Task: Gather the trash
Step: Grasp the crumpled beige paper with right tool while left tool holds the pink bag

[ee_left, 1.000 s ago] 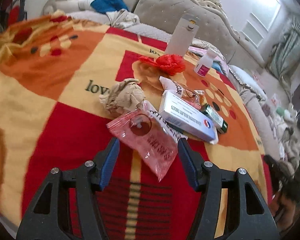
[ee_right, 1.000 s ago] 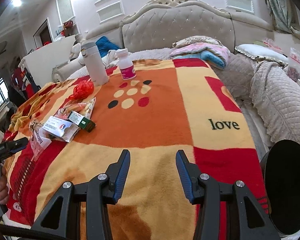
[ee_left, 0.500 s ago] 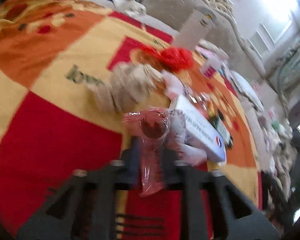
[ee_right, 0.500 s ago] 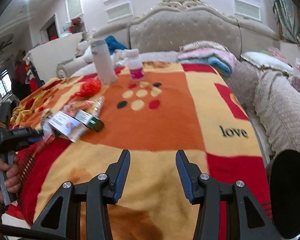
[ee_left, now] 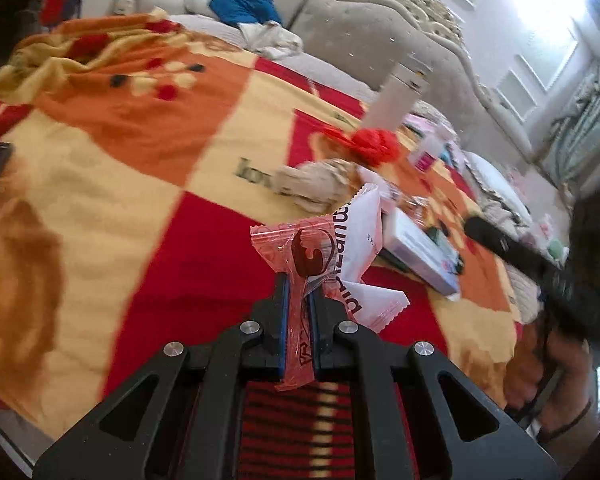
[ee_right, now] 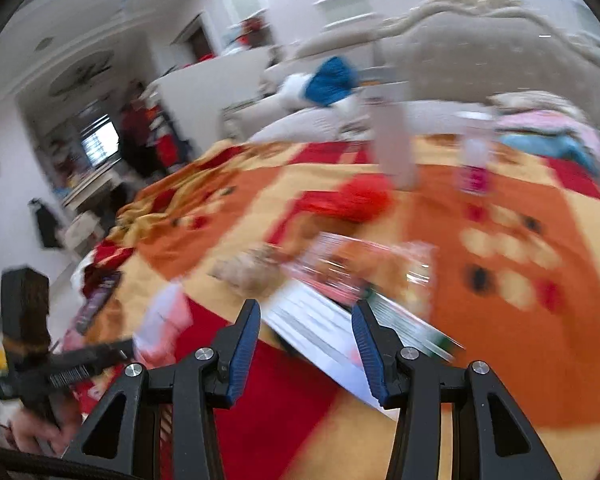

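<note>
The left gripper is clenched on a crinkled pink-and-white plastic snack wrapper, which stands up between its blue pads, lifted off the red, orange and yellow blanket. The pick-up step looks done. The right gripper is opening with nothing between its jaws; a flat white cardboard medicine box lies just ahead. Next, likely, carrying the wrapper to a bin, none visible here.

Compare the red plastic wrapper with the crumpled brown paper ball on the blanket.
The red wrapper is thin, see-through plastic; the brown paper ball is opaque and wadded. The wrapper is pinched upright in the shut left gripper; the ball lies loose on the blanket, ungripped. The wrapper is flat, the ball lumpy. Both look like trash.
</note>
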Tool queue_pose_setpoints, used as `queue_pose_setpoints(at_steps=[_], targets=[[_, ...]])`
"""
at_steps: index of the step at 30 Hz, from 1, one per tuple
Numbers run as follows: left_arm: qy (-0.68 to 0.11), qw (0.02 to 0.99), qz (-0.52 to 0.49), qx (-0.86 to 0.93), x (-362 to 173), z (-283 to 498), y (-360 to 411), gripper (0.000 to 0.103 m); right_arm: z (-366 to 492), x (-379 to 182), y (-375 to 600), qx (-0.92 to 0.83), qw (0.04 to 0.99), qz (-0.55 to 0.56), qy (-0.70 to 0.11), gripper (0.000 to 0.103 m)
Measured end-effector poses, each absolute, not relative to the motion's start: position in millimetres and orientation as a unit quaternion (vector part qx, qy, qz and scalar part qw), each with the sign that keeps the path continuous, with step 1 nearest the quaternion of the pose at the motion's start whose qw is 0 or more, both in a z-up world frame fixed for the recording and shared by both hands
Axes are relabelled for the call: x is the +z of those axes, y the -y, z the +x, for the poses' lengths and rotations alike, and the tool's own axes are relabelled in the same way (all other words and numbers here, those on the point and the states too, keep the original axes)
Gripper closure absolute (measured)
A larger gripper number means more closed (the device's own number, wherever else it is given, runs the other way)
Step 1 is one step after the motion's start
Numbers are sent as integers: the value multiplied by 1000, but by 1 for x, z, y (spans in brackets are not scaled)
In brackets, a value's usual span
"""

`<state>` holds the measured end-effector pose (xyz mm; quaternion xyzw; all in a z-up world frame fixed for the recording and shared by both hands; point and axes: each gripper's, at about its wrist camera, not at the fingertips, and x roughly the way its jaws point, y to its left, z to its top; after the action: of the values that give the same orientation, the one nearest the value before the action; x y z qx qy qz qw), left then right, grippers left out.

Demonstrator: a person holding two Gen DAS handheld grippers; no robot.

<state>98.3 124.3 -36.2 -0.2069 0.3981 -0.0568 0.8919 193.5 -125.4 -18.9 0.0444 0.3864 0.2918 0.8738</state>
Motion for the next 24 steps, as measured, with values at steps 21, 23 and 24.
queue_pose_setpoints(at_steps=[21,23,24], targets=[[-403,893,-201,-16,-32,77,-142,97,237,-15,36,297,860,-26,-414,75],[-403,894,-193,-28,-27,77,-127,97,218,1,66,293,869,-22,-397,75],[-402,895,-189,-35,-25,77,-119,97,207,7,84,288,874,-20,-391,75]])
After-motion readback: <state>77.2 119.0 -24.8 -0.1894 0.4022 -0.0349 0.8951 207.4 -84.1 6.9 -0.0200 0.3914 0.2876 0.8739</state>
